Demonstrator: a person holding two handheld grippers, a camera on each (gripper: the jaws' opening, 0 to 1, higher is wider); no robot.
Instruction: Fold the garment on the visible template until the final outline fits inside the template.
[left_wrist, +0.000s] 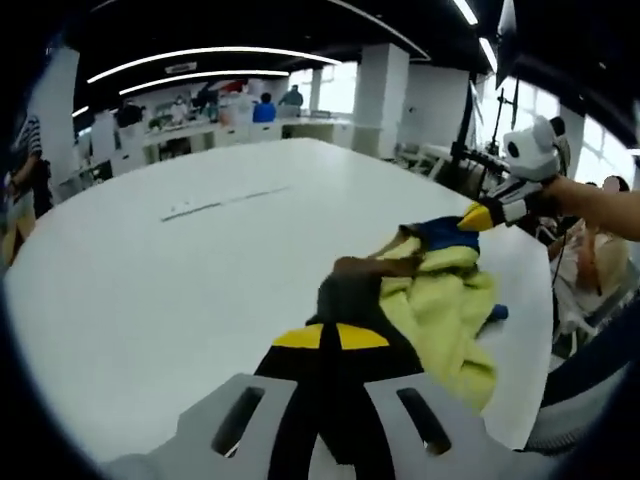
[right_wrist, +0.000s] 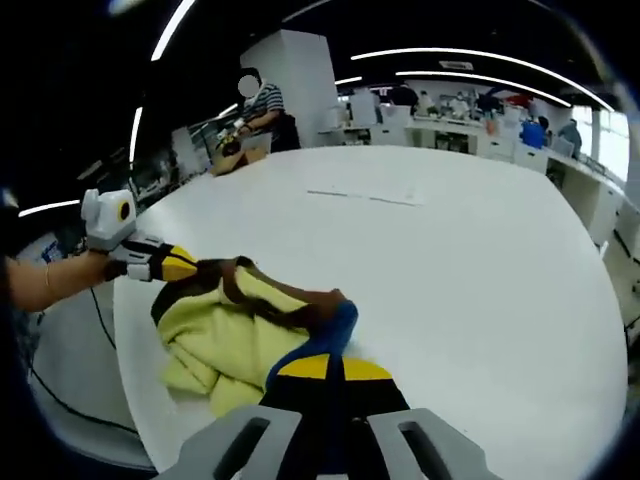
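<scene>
L gripper (left_wrist: 330, 335) clamped on dark brown end of garment (left_wrist: 440, 300); R gripper (right_wrist: 330, 365) clamped on blue end. Garment bunched, yellow w/ brown + blue, stretched between both, near edge of white table (left_wrist: 200, 290). No readable writing.

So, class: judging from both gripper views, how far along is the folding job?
Early. Done: both grippers have hold of the garment, left gripper and right gripper each shut on a dark edge. In hand: spreading it. Left: it is still bunched on the white table; no neat fold shows.
</scene>
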